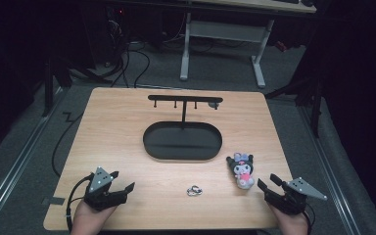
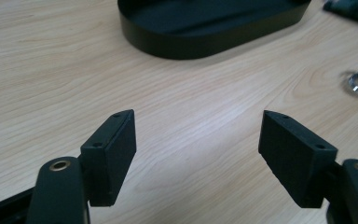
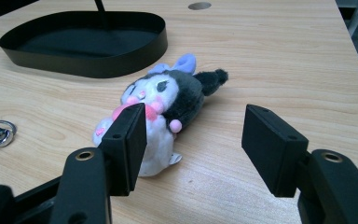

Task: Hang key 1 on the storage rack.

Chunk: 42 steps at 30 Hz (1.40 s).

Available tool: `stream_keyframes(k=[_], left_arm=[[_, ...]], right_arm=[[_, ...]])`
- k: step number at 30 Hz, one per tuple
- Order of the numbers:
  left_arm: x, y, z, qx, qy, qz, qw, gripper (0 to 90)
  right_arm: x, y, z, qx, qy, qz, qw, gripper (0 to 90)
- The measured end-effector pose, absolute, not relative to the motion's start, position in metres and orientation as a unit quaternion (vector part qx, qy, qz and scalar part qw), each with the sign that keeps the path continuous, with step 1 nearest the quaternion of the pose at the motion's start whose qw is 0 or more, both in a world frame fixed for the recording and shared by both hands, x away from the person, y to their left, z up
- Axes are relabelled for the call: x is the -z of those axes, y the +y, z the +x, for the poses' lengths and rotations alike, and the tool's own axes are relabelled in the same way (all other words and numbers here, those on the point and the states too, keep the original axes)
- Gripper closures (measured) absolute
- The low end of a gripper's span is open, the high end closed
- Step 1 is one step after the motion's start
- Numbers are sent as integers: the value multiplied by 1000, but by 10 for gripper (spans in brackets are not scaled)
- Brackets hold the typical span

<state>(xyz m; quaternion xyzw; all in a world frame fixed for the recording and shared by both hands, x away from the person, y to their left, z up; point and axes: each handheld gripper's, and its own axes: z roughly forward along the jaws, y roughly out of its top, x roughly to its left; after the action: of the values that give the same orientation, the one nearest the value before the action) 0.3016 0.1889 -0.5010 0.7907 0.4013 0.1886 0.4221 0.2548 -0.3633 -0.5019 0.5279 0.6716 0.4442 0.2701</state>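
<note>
— What do we have in the left gripper [image 1: 123, 187]?

— Nothing. In the left gripper view its two black jaws stand spread wide over bare wood, with only the table [image 2: 51, 60] between them. The pads touch nothing.

— And the right gripper [image 1: 267, 182]?

— Also spread, with nothing pinched. In the right gripper view the plush toy [image 3: 165, 105] lies on its side on the table, just beyond the jaws and partly behind the left-hand one (we cannot tell whether that pad brushes it). The gap between the pads holds bare wood.

— Where do we place the toy on the table?

— From the high view it sits near the front right, just ahead of the right gripper and to the right of the black oval tray [image 1: 182, 141], from which a small hanging stand [image 1: 184, 100] rises.

— Anything between the two grippers?

— A metal key ring [image 1: 194, 190], lying flat near the front edge, apart from both.
</note>
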Motion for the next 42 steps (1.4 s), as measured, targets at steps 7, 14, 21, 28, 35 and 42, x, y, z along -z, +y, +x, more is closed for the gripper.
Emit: stream_keyframes(k=[7,14,21,28,35,42], left_arm=[[515,200,297,-176,416,781,432,285],[513,206,296,-176,411,779,440,283],[517,204,298,-164,403,785,440,284],[518,199,298,-164,384,795,440,285],[518,202,295,-162,383,790,450,286],[518,204,294,-166,382,791,448,287]], right_arm=[[502,-357,255,-431,686,520,270,390],[503,-350,254,-411,703,519,261,364],[490,-338,256,-388,718,528,237,348],[469,-333,266,-375,726,533,219,331],[475,-331,273,-350,733,553,186,307],[472,-335,277,-338,739,555,177,299]])
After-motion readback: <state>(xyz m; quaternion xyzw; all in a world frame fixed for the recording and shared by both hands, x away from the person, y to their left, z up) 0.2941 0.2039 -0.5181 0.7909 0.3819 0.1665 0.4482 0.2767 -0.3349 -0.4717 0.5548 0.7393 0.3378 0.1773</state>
